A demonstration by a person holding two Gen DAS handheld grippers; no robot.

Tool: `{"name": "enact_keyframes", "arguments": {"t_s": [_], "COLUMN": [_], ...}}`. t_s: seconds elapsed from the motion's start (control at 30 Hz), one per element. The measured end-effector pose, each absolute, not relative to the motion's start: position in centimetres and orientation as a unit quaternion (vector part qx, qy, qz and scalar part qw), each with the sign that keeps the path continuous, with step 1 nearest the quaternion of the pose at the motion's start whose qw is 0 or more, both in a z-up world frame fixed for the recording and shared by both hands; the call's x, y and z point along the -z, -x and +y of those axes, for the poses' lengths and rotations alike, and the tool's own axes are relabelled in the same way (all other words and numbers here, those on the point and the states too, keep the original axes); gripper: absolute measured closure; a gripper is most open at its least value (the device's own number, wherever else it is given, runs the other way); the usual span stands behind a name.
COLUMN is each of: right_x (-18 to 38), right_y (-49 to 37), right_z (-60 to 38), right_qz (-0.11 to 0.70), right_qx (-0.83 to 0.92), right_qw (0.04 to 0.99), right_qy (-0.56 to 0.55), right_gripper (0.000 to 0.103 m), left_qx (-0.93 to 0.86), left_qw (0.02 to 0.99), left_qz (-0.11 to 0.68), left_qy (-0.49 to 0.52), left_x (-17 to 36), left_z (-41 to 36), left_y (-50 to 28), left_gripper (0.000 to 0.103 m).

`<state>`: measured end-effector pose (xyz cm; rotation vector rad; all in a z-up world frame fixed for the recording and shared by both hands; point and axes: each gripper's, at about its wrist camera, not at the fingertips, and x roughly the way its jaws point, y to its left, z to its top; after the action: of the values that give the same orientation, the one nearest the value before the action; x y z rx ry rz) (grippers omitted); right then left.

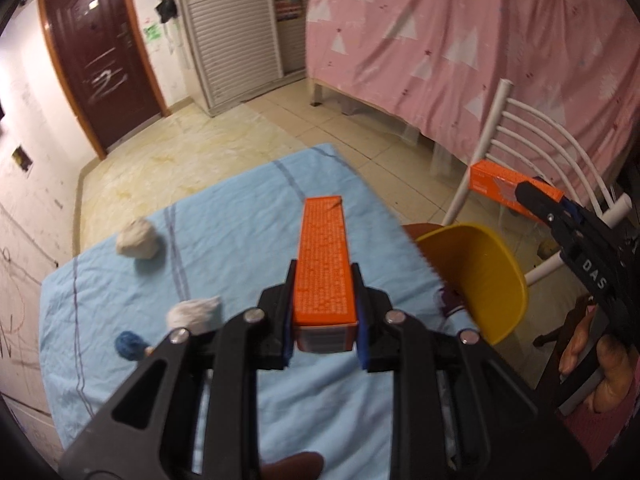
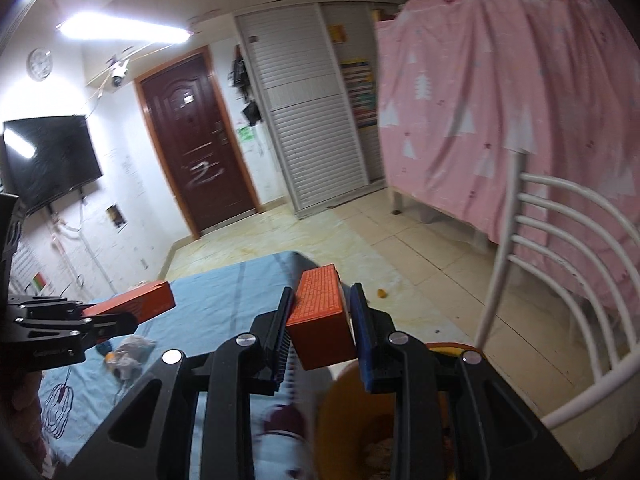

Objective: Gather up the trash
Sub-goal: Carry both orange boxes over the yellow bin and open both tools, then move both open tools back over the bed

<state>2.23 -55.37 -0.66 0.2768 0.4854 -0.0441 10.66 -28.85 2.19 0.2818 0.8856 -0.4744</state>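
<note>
My left gripper [image 1: 322,280] is shut on a long orange box [image 1: 323,256], held above the blue-covered table [image 1: 248,208]. My right gripper [image 2: 320,300] is shut on a second orange box [image 2: 320,308], held above a yellow bin [image 2: 352,408]. In the left wrist view the right gripper [image 1: 532,196] with its orange box [image 1: 500,188] is above and behind the yellow bin [image 1: 480,276]. In the right wrist view the left gripper [image 2: 116,320] with its box [image 2: 140,304] is at the left. Two white paper wads [image 1: 136,238] [image 1: 194,312] and a blue scrap [image 1: 128,344] lie on the table.
A white metal chair [image 1: 520,136] stands behind the bin, its seat under the bin. A pink curtain [image 1: 460,40] hangs at the right. A brown door [image 1: 100,56] and a white shutter cupboard [image 1: 228,32] are at the far wall. Crumpled paper [image 2: 128,354] lies on the table.
</note>
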Motion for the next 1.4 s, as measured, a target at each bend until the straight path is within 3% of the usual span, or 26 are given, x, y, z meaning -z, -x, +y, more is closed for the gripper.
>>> {"name": "enact_keyframes", "arguments": {"t_s": [0.4, 0.53, 0.57, 0.6, 0.67, 1.0, 1.4], "right_x": [4.5, 5.3, 5.3, 5.2, 5.2, 4.5, 3.3], "right_y": [-0.6, -0.3, -0.2, -0.1, 0.6, 0.3, -2.7], "right_z": [-61.9, -63.5, -63.8, -64.2, -65.3, -64.2, -57.9], "right_qz": [0.258, 0.263, 0.260, 0.256, 0.243, 0.239, 0.258], "right_qx": [0.067, 0.073, 0.081, 0.085, 0.090, 0.080, 0.025], "right_qw": [0.946, 0.939, 0.938, 0.938, 0.936, 0.939, 0.946], "right_qy": [-0.187, -0.211, -0.215, -0.220, -0.237, -0.236, -0.193], "right_gripper": [0.080, 0.066, 0.063, 0.063, 0.061, 0.056, 0.045], "left_qx": [0.271, 0.292, 0.292, 0.294, 0.305, 0.296, 0.271], "left_qw": [0.842, 0.825, 0.822, 0.820, 0.813, 0.814, 0.840], "left_qz": [0.421, 0.440, 0.445, 0.450, 0.460, 0.466, 0.448], "left_qy": [-0.200, -0.200, -0.199, -0.196, -0.188, -0.180, -0.142], "left_x": [-0.6, 0.6, 1.0, 1.3, 1.7, 2.4, -0.1], "left_z": [-38.2, -40.7, -41.2, -41.6, -42.2, -41.0, -34.2], "left_y": [-8.7, -8.9, -9.0, -9.2, -9.4, -9.9, -11.3], "left_gripper": [0.081, 0.081, 0.075, 0.057, 0.040, 0.040, 0.040]}}
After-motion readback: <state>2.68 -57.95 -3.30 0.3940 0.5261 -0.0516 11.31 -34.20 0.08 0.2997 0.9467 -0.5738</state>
